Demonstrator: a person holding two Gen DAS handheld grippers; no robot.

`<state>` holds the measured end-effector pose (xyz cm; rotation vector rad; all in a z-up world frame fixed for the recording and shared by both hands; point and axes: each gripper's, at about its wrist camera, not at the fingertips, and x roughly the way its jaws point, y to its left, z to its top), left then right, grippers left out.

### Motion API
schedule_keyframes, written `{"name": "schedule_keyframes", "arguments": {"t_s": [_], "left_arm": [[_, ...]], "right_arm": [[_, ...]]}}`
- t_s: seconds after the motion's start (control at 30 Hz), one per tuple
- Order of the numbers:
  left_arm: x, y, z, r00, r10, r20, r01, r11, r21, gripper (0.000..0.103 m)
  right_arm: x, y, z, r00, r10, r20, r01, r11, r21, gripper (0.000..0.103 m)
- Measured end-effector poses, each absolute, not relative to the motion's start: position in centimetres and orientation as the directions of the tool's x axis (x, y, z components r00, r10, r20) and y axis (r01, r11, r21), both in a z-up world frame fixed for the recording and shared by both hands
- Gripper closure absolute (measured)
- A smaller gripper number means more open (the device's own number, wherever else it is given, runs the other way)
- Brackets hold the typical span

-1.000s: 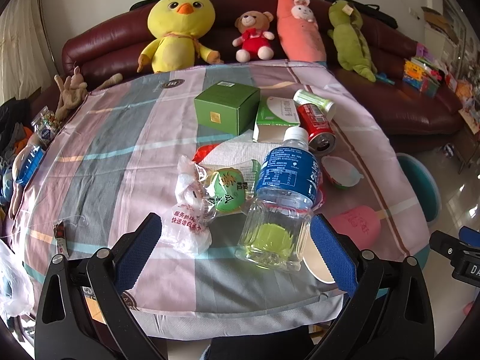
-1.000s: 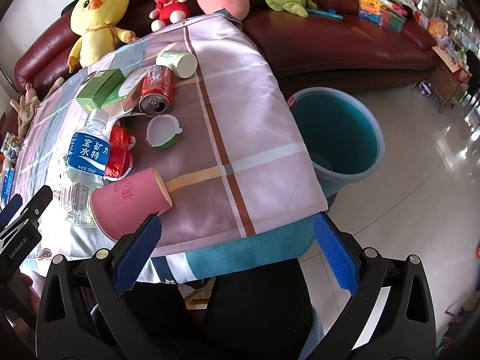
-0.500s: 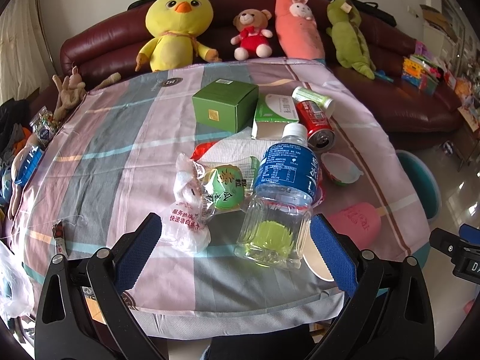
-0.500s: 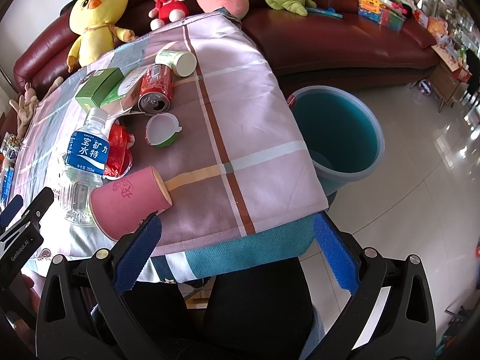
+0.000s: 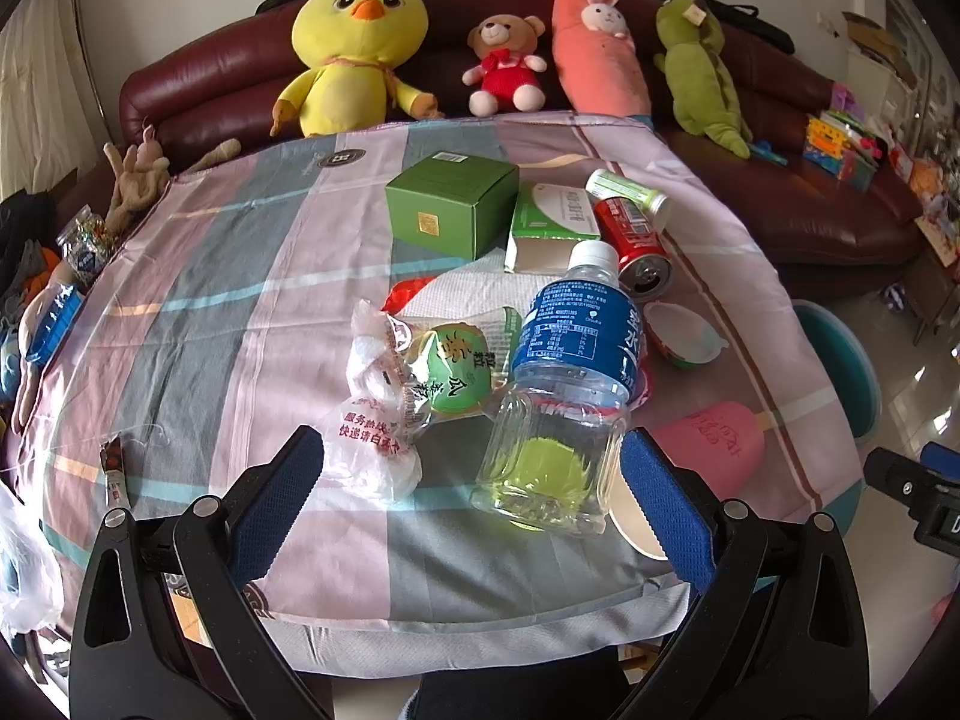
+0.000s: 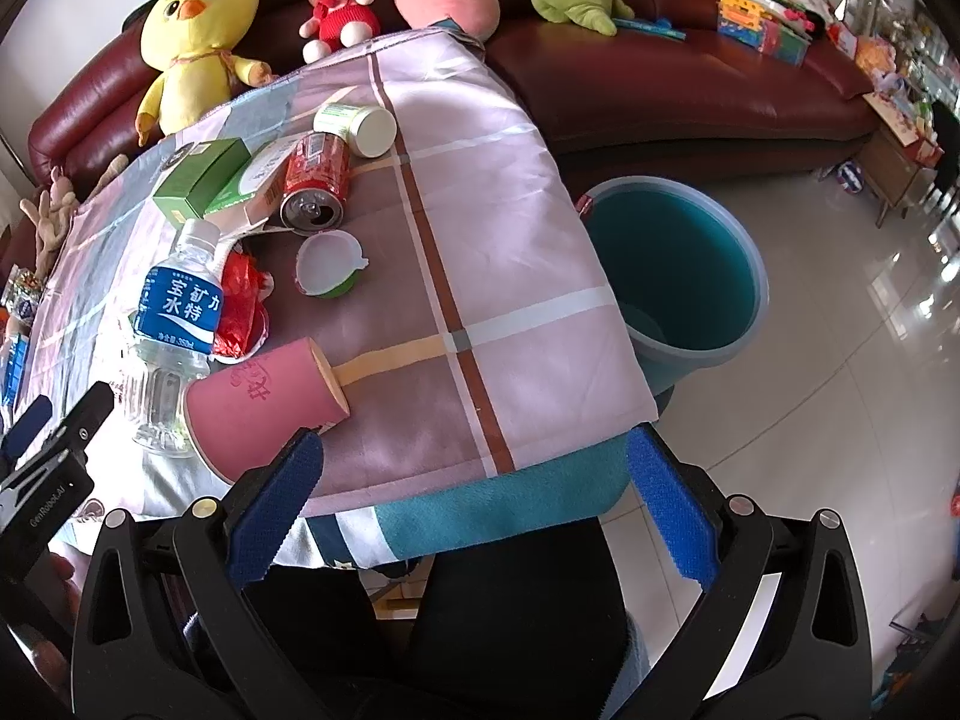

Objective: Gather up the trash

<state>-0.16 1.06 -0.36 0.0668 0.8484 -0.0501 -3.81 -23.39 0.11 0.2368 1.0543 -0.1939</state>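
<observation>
Both grippers wide open, nothing held: left gripper (image 5: 471, 501) hangs at the near table edge w/ water bottle (image 5: 567, 390) just ahead, right gripper (image 6: 474, 501) lower beside pink cup (image 6: 264, 399), teal bucket (image 6: 714, 354) on floor, prob. for the trash.

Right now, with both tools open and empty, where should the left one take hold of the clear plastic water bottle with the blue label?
Grip the clear plastic water bottle with the blue label across its ribbed lower body, approaching from the near table edge. It stands upright directly ahead of the left tool, with open sides.
</observation>
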Motion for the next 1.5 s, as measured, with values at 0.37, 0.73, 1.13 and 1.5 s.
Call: {"name": "schedule_keyframes", "arguments": {"t_s": [0.37,0.73,1.13,1.5], "left_arm": [[0.0,1.7,-0.3,0.668,-0.068,-0.741,0.100,0.995,-0.001,0.004],[1.2,1.5,-1.4,0.628,-0.116,-0.769,0.155,0.988,-0.023,0.004],[2.9,2.3,-2.7,0.575,-0.154,-0.803,0.215,0.976,-0.034,0.004],[4.2,2.7,-3.1,0.528,-0.235,-0.816,0.299,0.951,-0.080,0.004]], "right_arm": [[-3.9,-23.0,1.3,0.509,-0.081,-0.857,0.276,0.958,0.074,0.006],[-2.4,-23.1,-1.1,0.439,0.065,-0.896,0.266,0.943,0.198,0.006],[1.7,-20.5,-5.6,0.296,0.420,-0.858,0.353,0.786,0.507,0.042],[3.6,-19.0,-6.5,0.279,0.505,-0.817,0.427,0.697,0.577,0.028]]}}
